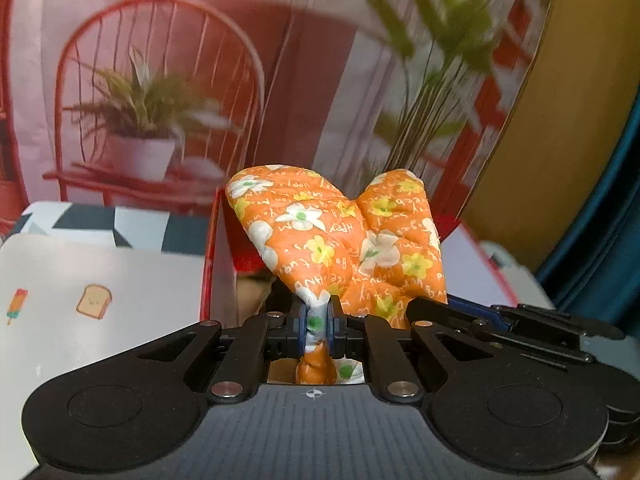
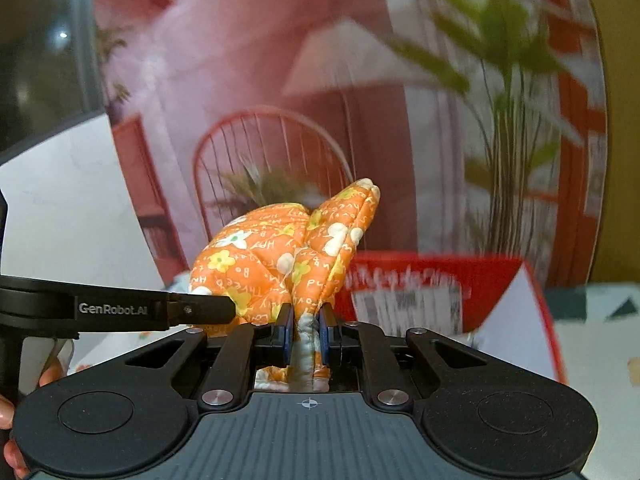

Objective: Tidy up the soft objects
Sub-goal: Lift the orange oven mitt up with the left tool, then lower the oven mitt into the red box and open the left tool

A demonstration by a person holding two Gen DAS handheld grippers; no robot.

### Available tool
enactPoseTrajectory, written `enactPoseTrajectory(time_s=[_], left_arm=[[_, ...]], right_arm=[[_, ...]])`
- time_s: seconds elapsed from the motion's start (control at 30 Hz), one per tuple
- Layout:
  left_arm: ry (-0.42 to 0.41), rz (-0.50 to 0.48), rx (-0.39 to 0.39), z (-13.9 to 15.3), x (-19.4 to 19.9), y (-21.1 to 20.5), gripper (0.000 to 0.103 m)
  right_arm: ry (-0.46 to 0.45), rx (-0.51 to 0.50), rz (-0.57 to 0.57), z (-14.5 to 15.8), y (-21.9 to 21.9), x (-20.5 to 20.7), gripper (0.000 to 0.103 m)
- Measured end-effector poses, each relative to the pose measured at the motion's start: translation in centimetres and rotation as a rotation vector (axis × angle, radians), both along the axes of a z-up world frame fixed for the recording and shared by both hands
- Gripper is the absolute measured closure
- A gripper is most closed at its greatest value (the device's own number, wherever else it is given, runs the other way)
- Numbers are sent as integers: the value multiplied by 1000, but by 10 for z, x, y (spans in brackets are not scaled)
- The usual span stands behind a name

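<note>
Visibly puffy, the orange quilted mitt (image 1: 340, 240) with white and yellow flowers stands upright before the red box (image 1: 212, 264), pinched by the left tool (image 1: 318, 320) and right tool (image 2: 306, 330).

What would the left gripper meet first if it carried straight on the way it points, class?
Probably the red box just ahead: the left gripper, shut on the orange floral mitt, points at its opening; depth is uncertain.
</note>
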State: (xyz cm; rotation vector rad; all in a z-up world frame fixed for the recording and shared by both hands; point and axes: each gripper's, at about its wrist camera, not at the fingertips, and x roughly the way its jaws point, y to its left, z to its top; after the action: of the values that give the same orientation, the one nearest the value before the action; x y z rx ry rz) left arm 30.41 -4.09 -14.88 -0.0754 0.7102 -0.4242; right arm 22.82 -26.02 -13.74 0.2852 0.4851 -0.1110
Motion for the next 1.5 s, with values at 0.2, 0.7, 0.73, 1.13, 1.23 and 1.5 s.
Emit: enactPoseTrajectory(time_s=[0.2,0.7,0.73,1.13,1.23,1.5], left_arm=[[60,-11,29,-21,13,3,89],[18,45,32,-15,14,14,72],[19,43,29,-15,14,13,72],[-4,37,68,-11,-2,15,72],[-22,35,76,-7,-11,16,67],[-72,46,102,6,-35,17,44]], right_arm=[[119,53,-29,-32,-10,18,91],[360,81,-78,-62,-13,45,91],[363,100,-73,-62,-14,46,91],[379,89,-50,-57,3,54,83],[367,45,-72,-49,6,45,75],[298,-127,-106,-26,13,13,38]])
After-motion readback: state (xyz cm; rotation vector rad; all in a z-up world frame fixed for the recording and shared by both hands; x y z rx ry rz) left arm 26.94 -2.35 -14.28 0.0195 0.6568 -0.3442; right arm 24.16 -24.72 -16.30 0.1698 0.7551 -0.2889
